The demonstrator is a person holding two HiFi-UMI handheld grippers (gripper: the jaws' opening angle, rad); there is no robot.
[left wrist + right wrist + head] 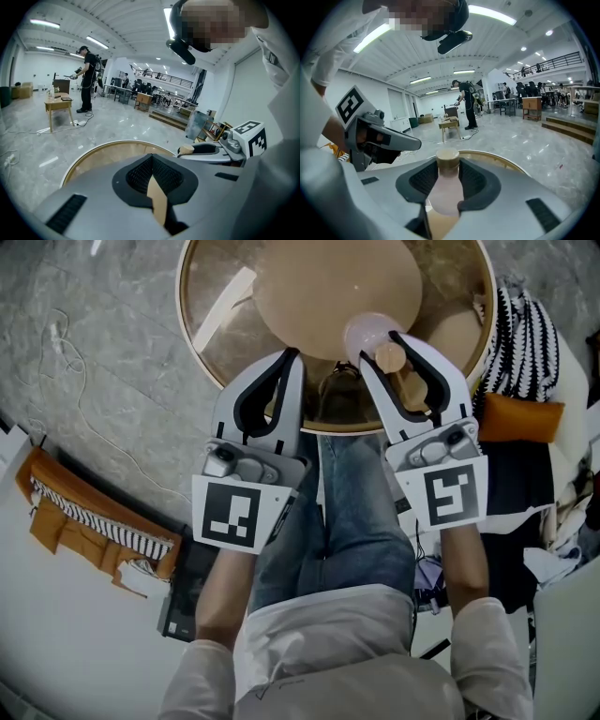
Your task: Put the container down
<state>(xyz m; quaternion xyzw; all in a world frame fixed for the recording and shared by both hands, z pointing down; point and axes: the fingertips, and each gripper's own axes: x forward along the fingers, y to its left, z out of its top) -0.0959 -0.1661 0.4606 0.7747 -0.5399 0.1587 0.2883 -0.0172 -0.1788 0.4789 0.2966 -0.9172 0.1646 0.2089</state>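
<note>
Right gripper [382,345] is clamping its fingers on the container [445,187], a pinkish bottle with a tan cap [447,159]. The pads are pressing on both sides of the bottle.

I'm holding the container in the air at my 12 o'clock, over the near edge of the round table [211,343]. I can't tell whether it's touching the tabletop.

Left gripper [289,357] is hanging at 9 o'clock of the right one, close beside it. Its fingers are together with nothing between them, and its tips are over the same near rim.

I'm sitting with my knees under the table edge. A striped black-and-white bag [525,334] is lying at my 2 o'clock.

In the left gripper view, another person [88,77] is standing at 10 o'clock, well apart, next to a small wooden side table [58,105].
</note>
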